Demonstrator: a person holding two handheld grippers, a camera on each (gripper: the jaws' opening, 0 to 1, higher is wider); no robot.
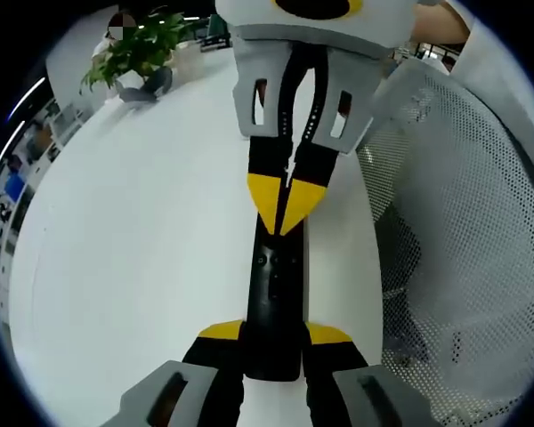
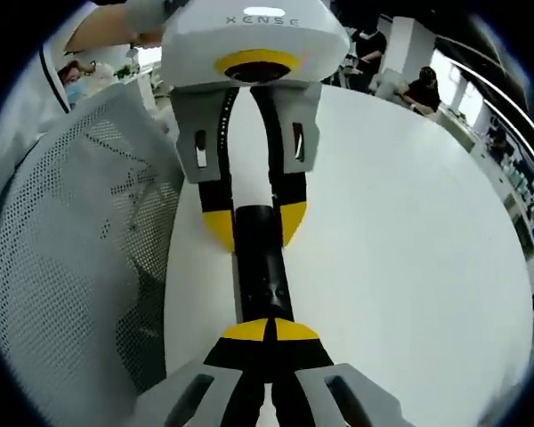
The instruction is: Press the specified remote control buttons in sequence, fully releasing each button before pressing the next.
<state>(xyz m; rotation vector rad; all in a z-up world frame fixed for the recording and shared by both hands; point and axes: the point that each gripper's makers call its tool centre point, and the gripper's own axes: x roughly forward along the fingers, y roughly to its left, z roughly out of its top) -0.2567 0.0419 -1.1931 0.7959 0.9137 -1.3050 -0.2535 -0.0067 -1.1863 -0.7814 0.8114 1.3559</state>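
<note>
**Remote control held between two grippers over white counter**

Item: black remote control (image 1: 274, 302), slim, lying lengthwise above the white counter (image 1: 142, 267).

Left gripper (image 1: 273, 342): jaws clamped on the remote's near end at 6 o'clock in the left gripper view, yellow tips on either side of it.

Right gripper (image 2: 271, 331): jaws together, yellow tips meeting on the remote's button face; it enters the left gripper view from 12 o'clock.

Surroundings: white mesh chair (image 1: 463, 240) at 3 o'clock beside the counter edge; potted plant (image 1: 138, 49) at 11 o'clock, far end of the counter.
</note>
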